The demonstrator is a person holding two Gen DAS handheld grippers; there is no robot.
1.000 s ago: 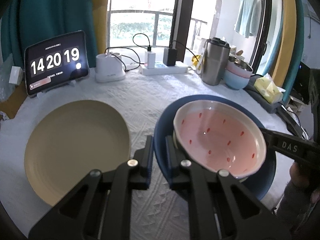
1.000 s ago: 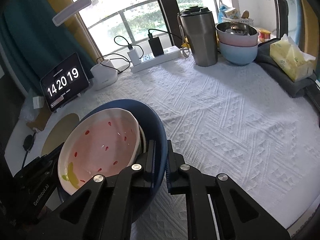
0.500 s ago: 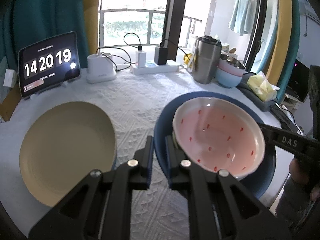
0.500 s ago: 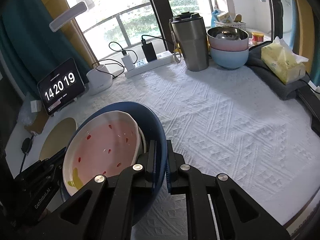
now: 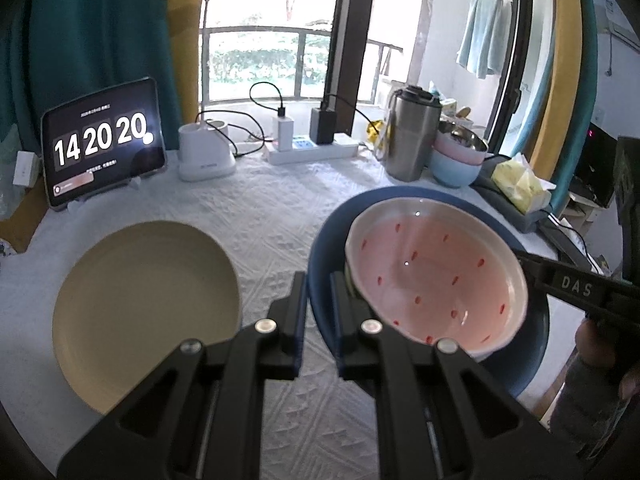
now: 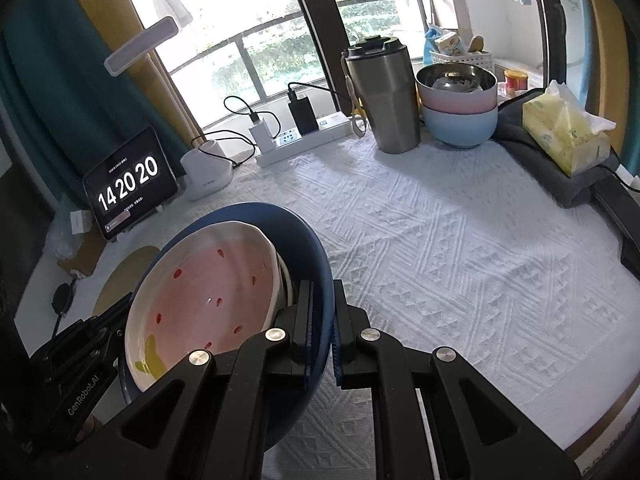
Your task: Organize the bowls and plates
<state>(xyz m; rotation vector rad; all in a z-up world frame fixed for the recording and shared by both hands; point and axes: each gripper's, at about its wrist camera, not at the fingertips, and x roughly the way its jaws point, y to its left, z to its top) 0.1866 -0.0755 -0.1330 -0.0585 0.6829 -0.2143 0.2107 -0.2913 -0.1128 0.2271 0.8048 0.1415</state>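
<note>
**Two grippers share a stacked plate load above the tabletop**

The left hand-held gripper point(image 5: 318, 308) is clenched on the near-left rim of the blue plate point(image 5: 532, 340), and the right hand-held gripper point(image 6: 322, 328) pinches the same plate's rim on the opposite side. A pink bowl with red flecks point(image 5: 432, 276) sits inside the plate, with what looks like a white dish edge tucked beneath it. The whole stack seems to be held tilted a little above the white textured tabletop point(image 6: 440, 248). A beige plate point(image 5: 144, 308) lies flat on the tabletop just left of the stack.

The load will probably handle as stiff, glazed and breakable, and fairly heavy for thin rim grips. The bowl rests loose in the plate, so any extra tilt could let it slide. Opposed holds on the rim look like the sensible places.

The plate's underside and its clearance from the cloth are hidden. The item under the pink bowl shows only as a sliver. Behind the steel tumbler point(image 6: 384, 96), the stacked pink and blue bowls point(image 6: 460, 112) hold something metallic that is hard to make out.
</note>
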